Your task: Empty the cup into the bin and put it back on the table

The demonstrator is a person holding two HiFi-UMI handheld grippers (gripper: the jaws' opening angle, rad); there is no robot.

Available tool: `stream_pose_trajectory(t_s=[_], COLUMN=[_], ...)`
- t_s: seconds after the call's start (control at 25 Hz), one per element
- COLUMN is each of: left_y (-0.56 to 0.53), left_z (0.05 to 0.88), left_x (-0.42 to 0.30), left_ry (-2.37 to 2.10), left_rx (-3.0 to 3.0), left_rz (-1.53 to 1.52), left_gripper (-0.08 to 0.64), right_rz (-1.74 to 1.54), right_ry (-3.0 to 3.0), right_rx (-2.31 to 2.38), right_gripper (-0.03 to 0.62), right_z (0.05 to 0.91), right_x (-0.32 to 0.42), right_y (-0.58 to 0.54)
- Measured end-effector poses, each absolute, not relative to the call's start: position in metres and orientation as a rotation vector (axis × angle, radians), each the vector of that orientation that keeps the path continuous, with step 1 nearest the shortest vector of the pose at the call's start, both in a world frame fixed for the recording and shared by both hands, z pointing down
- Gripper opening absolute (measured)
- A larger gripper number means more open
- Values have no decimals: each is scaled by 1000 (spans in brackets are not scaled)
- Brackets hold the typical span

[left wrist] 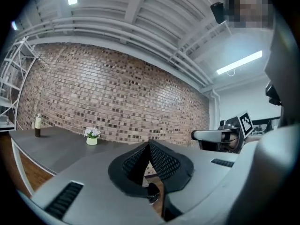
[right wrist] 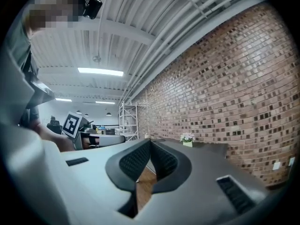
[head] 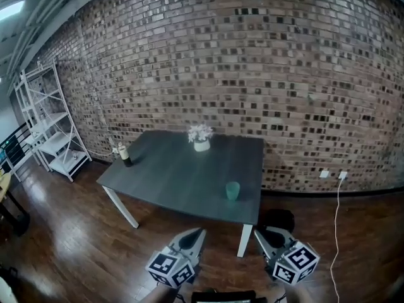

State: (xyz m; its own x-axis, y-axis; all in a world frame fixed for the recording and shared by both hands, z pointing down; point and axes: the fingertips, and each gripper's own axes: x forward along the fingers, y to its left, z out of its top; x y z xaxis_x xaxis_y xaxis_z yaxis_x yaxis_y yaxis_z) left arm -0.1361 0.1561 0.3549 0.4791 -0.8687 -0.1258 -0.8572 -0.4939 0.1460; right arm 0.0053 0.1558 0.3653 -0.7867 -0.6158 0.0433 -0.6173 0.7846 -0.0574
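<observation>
Head view: my left claw [head: 201, 232] and right claw [head: 257, 233] sit low in the frame, side by side, both pointing toward the dark table [head: 177, 175] ahead. The green cup [head: 233, 190] stands upright near the table's front right edge, well apart from either claw. Farther back are a white flower pot [head: 201, 139] and, at the left edge, a dark bottle [head: 126, 154]. A white shelf [head: 53, 125] stands against the brick wall [head: 252, 55].

Left gripper view: my claw's pads are pressed together with nothing between them; the flower pot and bottle show beyond.

Right gripper view: this claw is likewise closed on nothing, with the flower pot far off.
</observation>
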Motion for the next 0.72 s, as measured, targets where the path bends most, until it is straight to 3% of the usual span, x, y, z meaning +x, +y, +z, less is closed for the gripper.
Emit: stream_pose_trajectory(t_s=[0.24,0.32,0.72], left_y=[82,57,-47], left_z=[349,348,358], left_x=[-159,-166,-175], left_ry=[-1527,-1508,-1456], left_rx=[2665,2679,2700], left_rz=[-265,-264,-246], left_gripper=[0,0,0], right_rz=[107,103,130], right_ry=[-2918,-2914,-2858], right_rx=[1028,1032,1116], right_gripper=[5,38,38], right_z=[370,369,379], right_x=[-13,-21,-32], right_y=[83,59,-51])
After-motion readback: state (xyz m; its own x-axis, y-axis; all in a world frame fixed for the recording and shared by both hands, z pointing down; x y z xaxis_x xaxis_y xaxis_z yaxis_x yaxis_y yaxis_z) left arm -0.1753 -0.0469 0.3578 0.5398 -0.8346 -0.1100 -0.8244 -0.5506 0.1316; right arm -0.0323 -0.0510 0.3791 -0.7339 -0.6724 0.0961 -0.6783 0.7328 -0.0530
